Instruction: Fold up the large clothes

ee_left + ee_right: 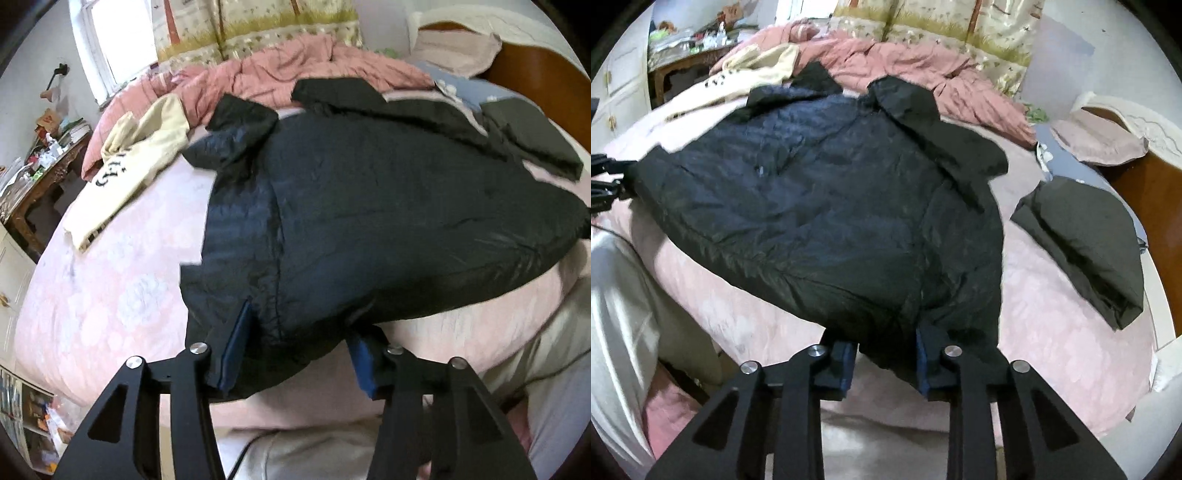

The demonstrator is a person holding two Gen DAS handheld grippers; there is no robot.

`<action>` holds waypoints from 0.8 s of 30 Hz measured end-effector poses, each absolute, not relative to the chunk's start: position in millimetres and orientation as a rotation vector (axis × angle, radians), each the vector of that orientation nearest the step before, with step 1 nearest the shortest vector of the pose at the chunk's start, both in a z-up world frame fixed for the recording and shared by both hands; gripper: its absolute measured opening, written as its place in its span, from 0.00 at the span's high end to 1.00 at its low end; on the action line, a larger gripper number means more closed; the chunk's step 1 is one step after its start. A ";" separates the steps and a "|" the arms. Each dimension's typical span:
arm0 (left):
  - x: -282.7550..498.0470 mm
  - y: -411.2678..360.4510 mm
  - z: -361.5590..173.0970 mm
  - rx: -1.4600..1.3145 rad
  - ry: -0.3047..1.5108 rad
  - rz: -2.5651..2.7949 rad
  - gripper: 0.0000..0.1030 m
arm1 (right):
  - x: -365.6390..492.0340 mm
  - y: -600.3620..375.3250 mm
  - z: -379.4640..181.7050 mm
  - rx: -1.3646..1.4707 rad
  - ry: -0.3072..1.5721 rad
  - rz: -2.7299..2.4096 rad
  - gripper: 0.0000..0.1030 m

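Currently I log: black padded jacket (369,206) spread on pink bed (122,288); left gripper (299,354) and right gripper (886,354), jaws part-open, each pinching its near hem.

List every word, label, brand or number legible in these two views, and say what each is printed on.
Nothing can be read for certain.
Cream garment: dark printed letters near its fold, turned sideways and creased; not legible in either view.
Box on the cluttered desk: a red mark, too small and blurred to read.
Black padded jacket: no label or print visible.
Folded dark garment: no print visible.
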State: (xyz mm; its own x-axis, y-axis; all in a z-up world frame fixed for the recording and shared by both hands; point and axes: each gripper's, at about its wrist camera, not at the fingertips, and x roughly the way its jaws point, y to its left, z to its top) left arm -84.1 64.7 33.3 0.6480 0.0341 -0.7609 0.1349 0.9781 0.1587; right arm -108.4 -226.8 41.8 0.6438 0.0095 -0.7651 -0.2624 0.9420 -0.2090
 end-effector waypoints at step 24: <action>83.3 90.8 -23.6 -0.041 0.904 -0.042 0.23 | 41.4 -252.2 -2.0 -0.172 0.878 0.085 0.50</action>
State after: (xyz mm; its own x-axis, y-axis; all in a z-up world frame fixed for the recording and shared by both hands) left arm 83.3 90.8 -23.6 0.6175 -0.0542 -0.7847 0.0193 0.9984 -0.0538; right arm 41.4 -252.2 -2.0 0.6366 0.0040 -0.7712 -0.1447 0.9828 -0.1144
